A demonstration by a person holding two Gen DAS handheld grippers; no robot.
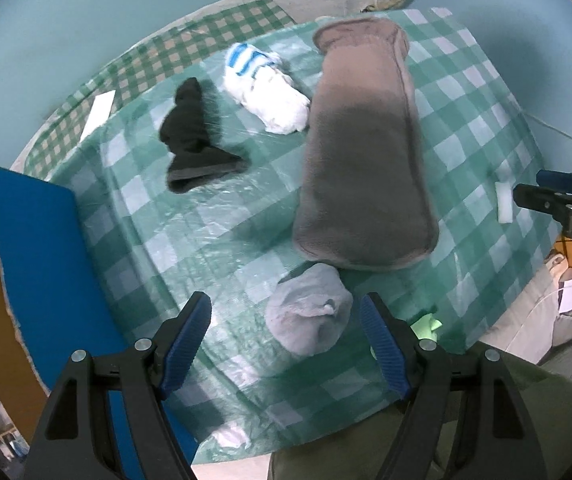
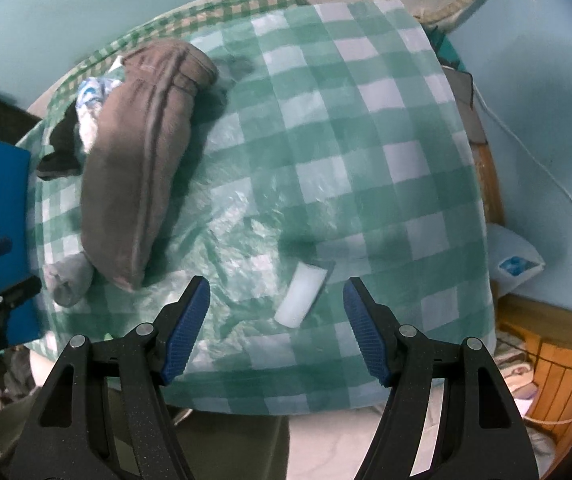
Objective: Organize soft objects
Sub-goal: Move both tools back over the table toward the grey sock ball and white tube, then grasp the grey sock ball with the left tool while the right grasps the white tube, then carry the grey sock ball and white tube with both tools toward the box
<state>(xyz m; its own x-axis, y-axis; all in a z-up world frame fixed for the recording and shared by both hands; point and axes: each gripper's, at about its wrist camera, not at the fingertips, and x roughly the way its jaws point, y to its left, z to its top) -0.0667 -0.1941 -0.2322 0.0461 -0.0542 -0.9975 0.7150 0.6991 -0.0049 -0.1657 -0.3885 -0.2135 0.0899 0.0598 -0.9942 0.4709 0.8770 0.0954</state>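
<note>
A long brown fleece roll point(image 1: 362, 152) lies on the green checked table point(image 1: 214, 216); it also shows in the right wrist view point(image 2: 138, 152). A black sock bundle point(image 1: 194, 140) and a white sock bundle with blue stripes point(image 1: 266, 92) lie left of it. A grey rolled sock point(image 1: 310, 316) lies just ahead of my left gripper point(image 1: 286, 344), which is open and empty. My right gripper point(image 2: 276, 328) is open and empty, above a small white block point(image 2: 300, 296). The grey sock point(image 2: 68, 276) shows at the left in the right wrist view.
A blue board point(image 1: 46, 264) stands at the table's left edge. A white paper strip point(image 1: 98, 114) lies at the far left. A green scrap point(image 1: 426, 326) lies near the front edge. Wooden furniture point(image 2: 558, 368) and a cable sit to the right.
</note>
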